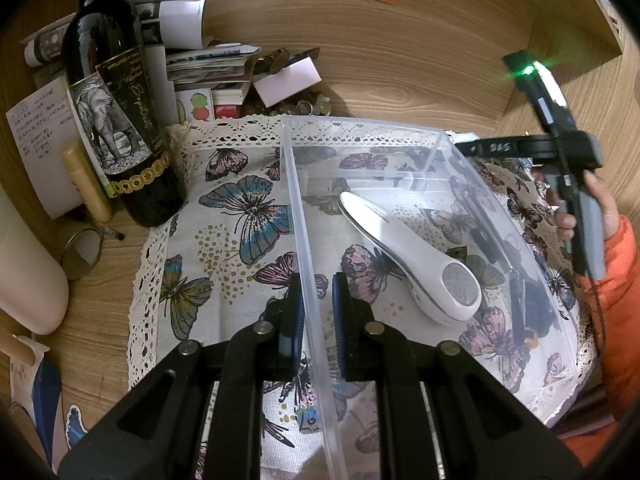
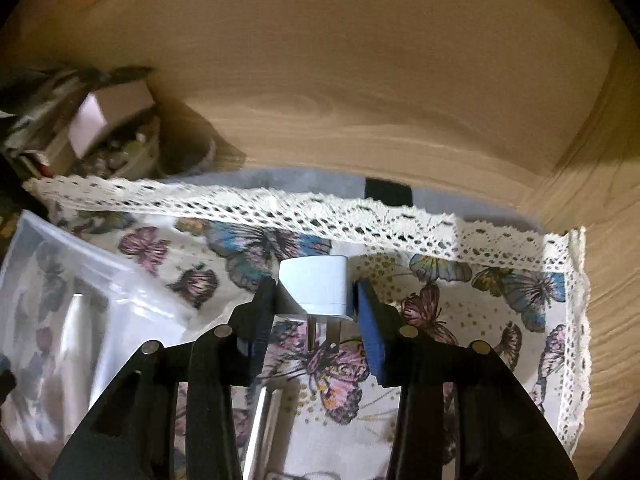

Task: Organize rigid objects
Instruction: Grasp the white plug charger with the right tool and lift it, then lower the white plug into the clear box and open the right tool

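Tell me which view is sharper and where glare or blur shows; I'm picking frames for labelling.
Left wrist view: sharp, evenly lit, fisheye bending the clear bin; green lens flare off the light on the right tool. Right wrist view: dimmer, warm cast, motion-smeared at the bin; the white plug stays fairly crisp.

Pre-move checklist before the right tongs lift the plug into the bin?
1. Left tongs clamped on the bin wall: ok.
2. Plug centred between right tongs: ok.
3. Both pads pressing on the plug: cannot tell; a gap seems to remain at the right pad.
4. Free floor space in the bin beside the white handheld device: ok.
5. Plug prongs clear of the cloth: cannot tell.
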The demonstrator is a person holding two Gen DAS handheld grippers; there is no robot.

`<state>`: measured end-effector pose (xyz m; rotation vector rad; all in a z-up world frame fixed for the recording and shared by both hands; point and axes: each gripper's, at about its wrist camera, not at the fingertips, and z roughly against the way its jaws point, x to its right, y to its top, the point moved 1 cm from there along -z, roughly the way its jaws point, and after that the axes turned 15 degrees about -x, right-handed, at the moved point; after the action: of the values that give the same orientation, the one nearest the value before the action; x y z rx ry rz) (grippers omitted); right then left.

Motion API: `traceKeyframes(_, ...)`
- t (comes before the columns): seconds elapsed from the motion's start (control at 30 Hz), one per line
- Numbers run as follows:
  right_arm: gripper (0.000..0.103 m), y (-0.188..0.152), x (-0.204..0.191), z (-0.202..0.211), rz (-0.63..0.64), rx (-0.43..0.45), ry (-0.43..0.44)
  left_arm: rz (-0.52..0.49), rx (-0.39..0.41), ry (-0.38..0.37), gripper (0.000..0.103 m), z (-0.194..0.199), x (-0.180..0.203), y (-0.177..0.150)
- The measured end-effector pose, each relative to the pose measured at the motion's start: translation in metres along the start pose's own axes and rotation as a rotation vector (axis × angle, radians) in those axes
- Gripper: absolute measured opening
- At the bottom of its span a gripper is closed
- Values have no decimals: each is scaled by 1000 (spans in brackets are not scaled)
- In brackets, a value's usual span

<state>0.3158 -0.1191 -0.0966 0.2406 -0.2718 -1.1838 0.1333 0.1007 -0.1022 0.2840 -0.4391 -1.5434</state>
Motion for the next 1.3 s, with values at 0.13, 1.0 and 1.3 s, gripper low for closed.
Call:
traceKeyframes(0.13, 37, -6, -7, 29, 30, 62, 27, -1, 1, 3, 13, -1, 0, 0)
traceKeyframes(1.0, 37, -50, -103, 85, 302, 188, 120, -1, 3, 4, 13, -2, 1, 0)
traceKeyframes(1.3, 37, -49, -115, 53, 335, 93, 70, -2, 4, 5, 13, -2, 1, 0)
